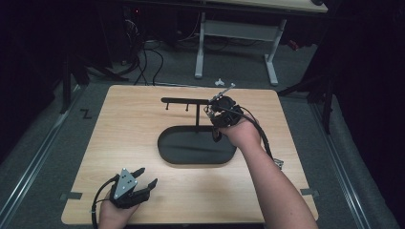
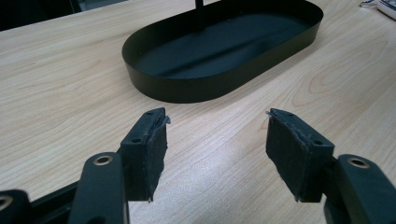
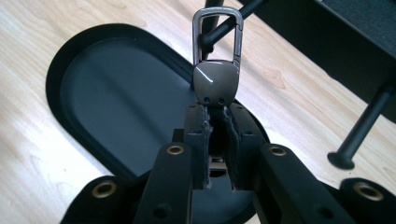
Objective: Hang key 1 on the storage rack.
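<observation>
High view: the right gripper (image 1: pixel 220 106) is seen right of centre, raised over the black stand (image 1: pixel 188 100), jaws nearly pressed together on a small metal key clip (image 1: pixel 228 88) that pokes toward the upper right; the clip is just beside the right end of the stand's crossbar, contact cannot be told. The left gripper (image 1: pixel 145 177) is held low at lower left over the table (image 1: pixel 143 133), jaws spread, nothing between them, a grey three-cornered plate on top. The table is light wood with rounded corners; grey carpet, cables and a white desk frame are seen at the top, the room dark. An oval black tray (image 1: pixel 165 148) forms the stand's base at centre. Left gripper view: the left gripper (image 2: pixel 215 135) is shown at the bottom with jaws wide apart, dark worn pads (image 2: pixel 156 154), only bare wood grain between them; the oval tray (image 2: pixel 187 88), matte thin-walled metal, is seen in the upper half. Right gripper view: the right gripper (image 3: pixel 217 116) is shown pinching the rounded glossy grey base of the key clip (image 3: pixel 217 56), its loop upright at top centre; a thin bar of the stand (image 3: pixel 229 25) passes behind the loop, through it or not cannot be told. A peg with a flat end (image 3: pixel 362 130) is seen at right, the tray (image 3: pixel 65 70) at left.
</observation>
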{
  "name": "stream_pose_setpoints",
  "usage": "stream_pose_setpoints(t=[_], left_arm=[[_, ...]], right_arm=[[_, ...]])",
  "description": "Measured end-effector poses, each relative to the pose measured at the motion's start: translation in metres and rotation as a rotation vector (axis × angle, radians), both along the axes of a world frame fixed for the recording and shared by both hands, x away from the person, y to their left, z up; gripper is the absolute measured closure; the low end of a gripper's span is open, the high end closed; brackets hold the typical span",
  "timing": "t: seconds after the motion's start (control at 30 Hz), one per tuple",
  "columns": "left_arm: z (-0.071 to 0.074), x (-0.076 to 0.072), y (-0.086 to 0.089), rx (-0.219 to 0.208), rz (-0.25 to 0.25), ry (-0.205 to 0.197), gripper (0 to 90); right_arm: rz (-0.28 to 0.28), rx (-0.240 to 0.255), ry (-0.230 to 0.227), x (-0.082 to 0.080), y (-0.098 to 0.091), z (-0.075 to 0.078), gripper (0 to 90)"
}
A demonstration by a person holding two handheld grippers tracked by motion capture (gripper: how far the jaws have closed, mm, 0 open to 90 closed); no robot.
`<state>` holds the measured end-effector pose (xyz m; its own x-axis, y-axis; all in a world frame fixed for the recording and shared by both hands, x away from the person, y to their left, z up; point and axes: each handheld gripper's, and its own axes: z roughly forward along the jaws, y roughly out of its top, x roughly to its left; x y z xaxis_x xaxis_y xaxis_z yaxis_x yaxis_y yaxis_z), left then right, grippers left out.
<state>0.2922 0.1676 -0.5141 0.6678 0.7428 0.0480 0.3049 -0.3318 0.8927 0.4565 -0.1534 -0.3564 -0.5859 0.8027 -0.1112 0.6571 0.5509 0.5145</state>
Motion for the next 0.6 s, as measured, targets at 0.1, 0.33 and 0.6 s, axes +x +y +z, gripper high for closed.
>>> stream_pose_setpoints(t=[0.1, 0.33, 0.6], left_arm=[[0.000, 0.000, -0.001, 0.002, -0.003, 0.002, 39.0], [-0.001, 0.000, -0.001, 0.008, -0.008, 0.009, 38.6], [-0.001, 0.000, -0.002, 0.016, -0.015, 0.016, 38.6]], right_arm=[[-0.003, -0.006, -0.012, 0.004, 0.000, -0.002, 80.4], [-0.022, -0.006, -0.008, 0.013, 0.002, -0.008, 80.2], [-0.028, -0.003, 0.002, 0.018, 0.005, -0.013, 78.3]])
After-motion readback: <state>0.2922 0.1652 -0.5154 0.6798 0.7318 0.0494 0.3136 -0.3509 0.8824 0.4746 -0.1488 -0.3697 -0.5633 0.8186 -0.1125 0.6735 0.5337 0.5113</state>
